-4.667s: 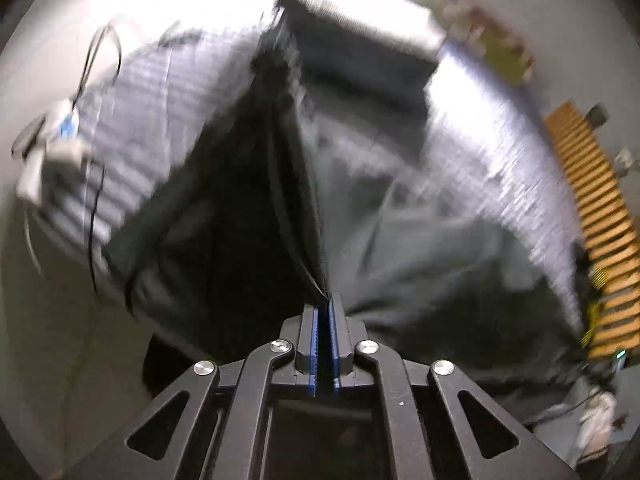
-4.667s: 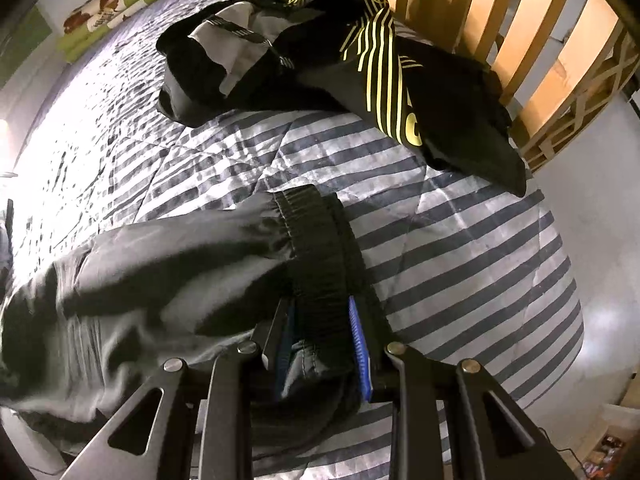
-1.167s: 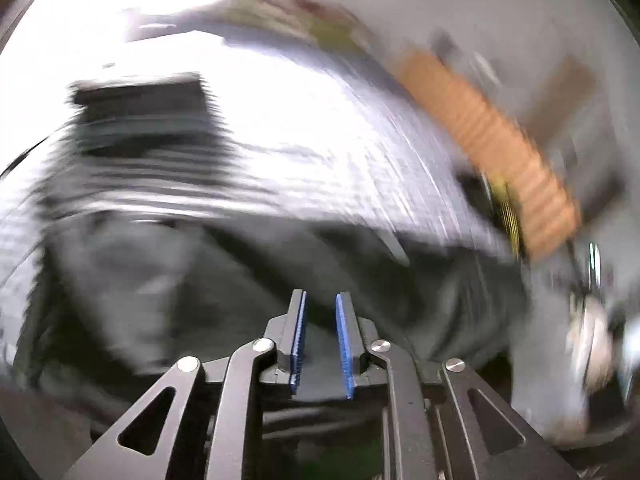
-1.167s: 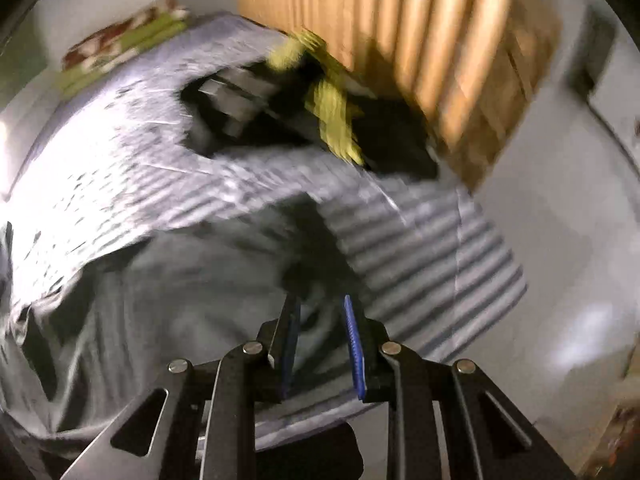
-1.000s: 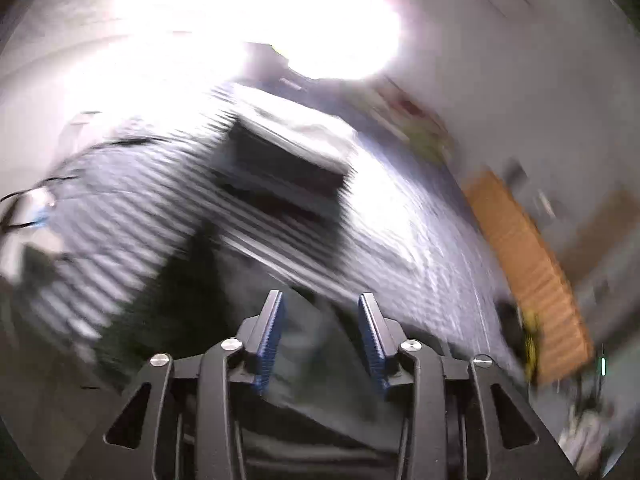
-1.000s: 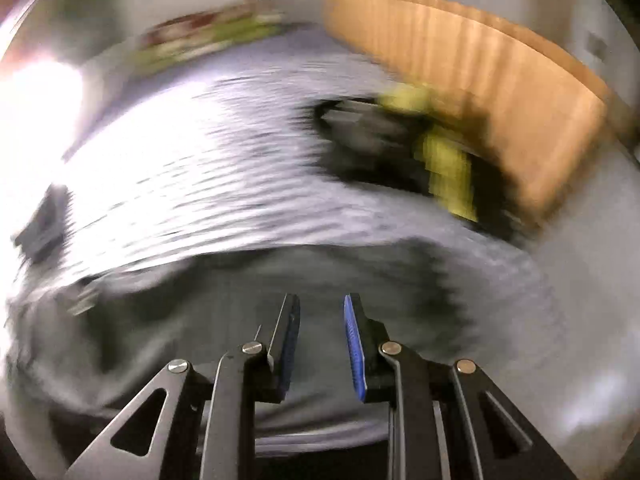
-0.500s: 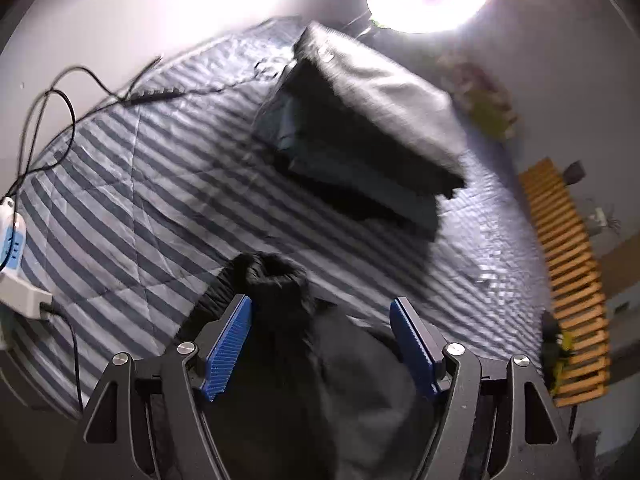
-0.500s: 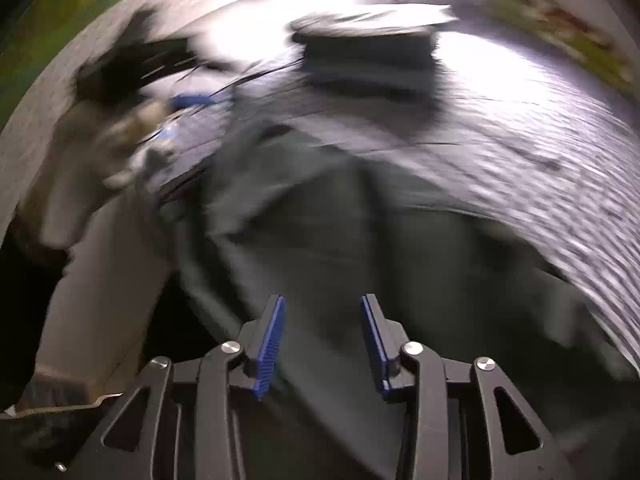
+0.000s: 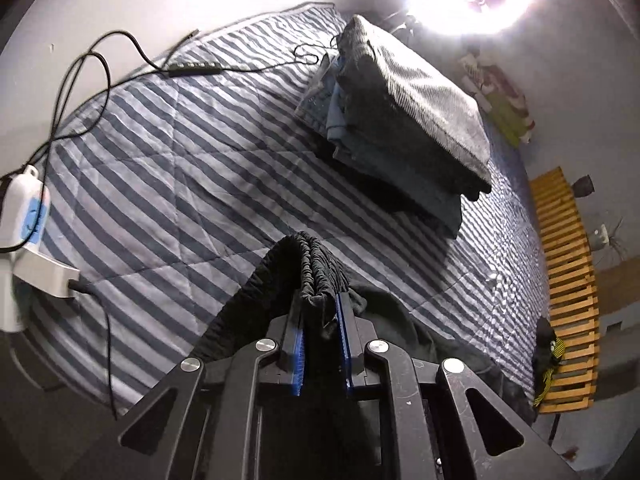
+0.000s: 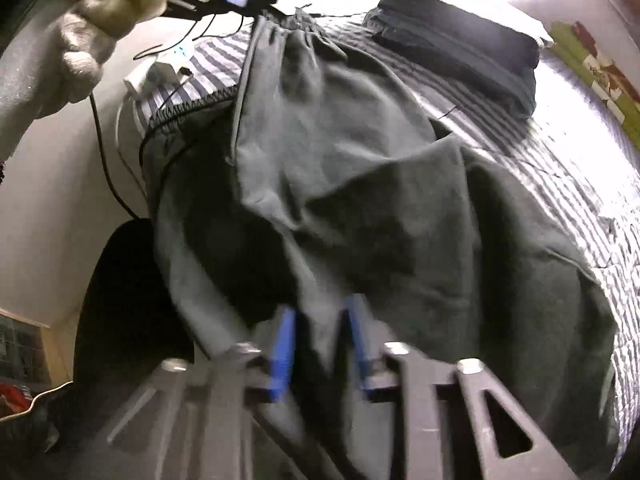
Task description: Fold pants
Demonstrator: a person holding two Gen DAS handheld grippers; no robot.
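Now we have the dark pants bunched on the striped bedspread at the near edge of the bed, and both tools have just been closing on them. Starting at the left, our left gripper clamps the gathered elastic waistband, which stands up as a hump just past the blue pads; we judge that grip is there to lift one end of the garment for a fold. Further right our right gripper has cloth pinched between its pads, though blur hides how firmly, so we read it as a hold on the other end.

From the left wrist we see what the other view barely gives: a white power adapter and its black cable at the left, and a stack of folded clothes well apart from the pants, likely where this pair ends up. From the right wrist we see the wide spread of the pants' body, with the waistband at its far end, and a gloved hand at the upper left
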